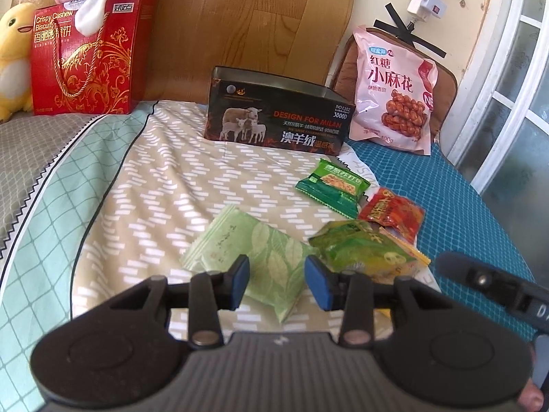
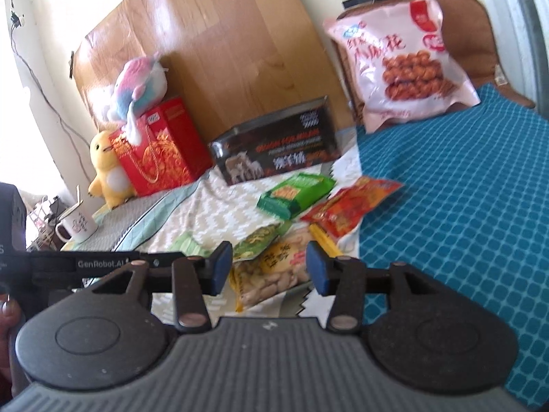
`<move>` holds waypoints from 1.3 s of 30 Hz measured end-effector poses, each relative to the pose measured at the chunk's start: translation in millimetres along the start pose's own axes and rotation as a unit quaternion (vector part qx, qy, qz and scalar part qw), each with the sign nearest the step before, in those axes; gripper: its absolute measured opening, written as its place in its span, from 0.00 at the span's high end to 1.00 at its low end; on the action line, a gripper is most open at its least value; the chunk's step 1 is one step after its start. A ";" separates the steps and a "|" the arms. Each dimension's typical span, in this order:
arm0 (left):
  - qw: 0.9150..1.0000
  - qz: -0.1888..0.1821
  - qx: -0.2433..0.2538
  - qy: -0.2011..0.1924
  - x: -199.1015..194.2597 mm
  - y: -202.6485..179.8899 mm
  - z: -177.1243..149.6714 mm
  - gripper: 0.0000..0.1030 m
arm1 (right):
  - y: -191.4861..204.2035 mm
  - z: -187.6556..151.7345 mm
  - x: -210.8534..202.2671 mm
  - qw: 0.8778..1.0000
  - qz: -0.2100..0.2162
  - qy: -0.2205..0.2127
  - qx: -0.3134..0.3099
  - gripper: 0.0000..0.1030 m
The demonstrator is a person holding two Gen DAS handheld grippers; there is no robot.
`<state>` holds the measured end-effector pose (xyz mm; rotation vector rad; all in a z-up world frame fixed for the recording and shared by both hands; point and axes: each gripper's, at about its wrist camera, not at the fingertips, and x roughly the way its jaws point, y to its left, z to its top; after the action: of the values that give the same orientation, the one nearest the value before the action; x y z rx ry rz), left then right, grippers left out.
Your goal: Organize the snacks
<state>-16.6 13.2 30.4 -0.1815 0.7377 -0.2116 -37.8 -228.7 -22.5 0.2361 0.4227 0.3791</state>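
Note:
Several snack packets lie on the bed. A pale green leaf-print packet [image 1: 254, 254] lies under my open left gripper [image 1: 277, 281], whose blue pads straddle its near corner. Beside it are a bright green packet [image 1: 360, 247], a yellow peanut packet [image 2: 274, 271], a green cracker packet [image 1: 331, 187] and a red packet [image 1: 394, 214]. My right gripper [image 2: 267, 267] is open and empty above the peanut packet. An open black tin box [image 1: 274, 113] stands further back. A large pink snack bag [image 1: 394, 89] leans at the back right.
A red gift box [image 1: 85, 58] with plush toys [image 1: 13, 51] stands at back left against a wooden board. A white mug [image 2: 77, 226] sits at the bed's left edge. A brown cushion [image 1: 446, 79] and glass door [image 1: 507, 103] are on the right.

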 end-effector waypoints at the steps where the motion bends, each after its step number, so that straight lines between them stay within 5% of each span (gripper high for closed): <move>1: 1.000 -0.001 0.000 -0.001 -0.1 0.7 -0.6 0.63 | -1.4 0.1 -2.4 1.000 -0.002 -0.014 0.002 0.51; 6: 1.000 -0.007 -0.004 -0.005 -1.3 4.9 -3.3 0.61 | -5.6 3.8 -16.6 0.997 -0.022 -0.078 0.011 0.51; 15: 0.999 -0.044 -0.024 -0.011 -8.2 20.4 -10.6 0.57 | -36.8 12.8 9.7 0.986 0.070 0.038 0.143 0.49; 25: 0.994 -0.090 -0.049 -0.030 -15.8 43.7 -35.0 0.56 | 3.3 -0.1 21.5 0.987 0.119 0.093 0.057 0.50; 32: 0.994 -0.088 -0.026 -0.058 -15.6 43.2 -51.7 0.54 | 8.9 -20.2 43.1 0.978 0.133 0.146 0.072 0.51; 39: 0.993 -0.096 -0.026 -0.066 -16.8 44.3 -55.0 0.52 | 11.3 -24.1 45.4 0.981 0.129 0.129 0.068 0.54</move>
<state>-60.5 55.2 -9.2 -0.3140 0.5935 -0.3594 -13.6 -196.7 -56.5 0.3793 0.6779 0.6403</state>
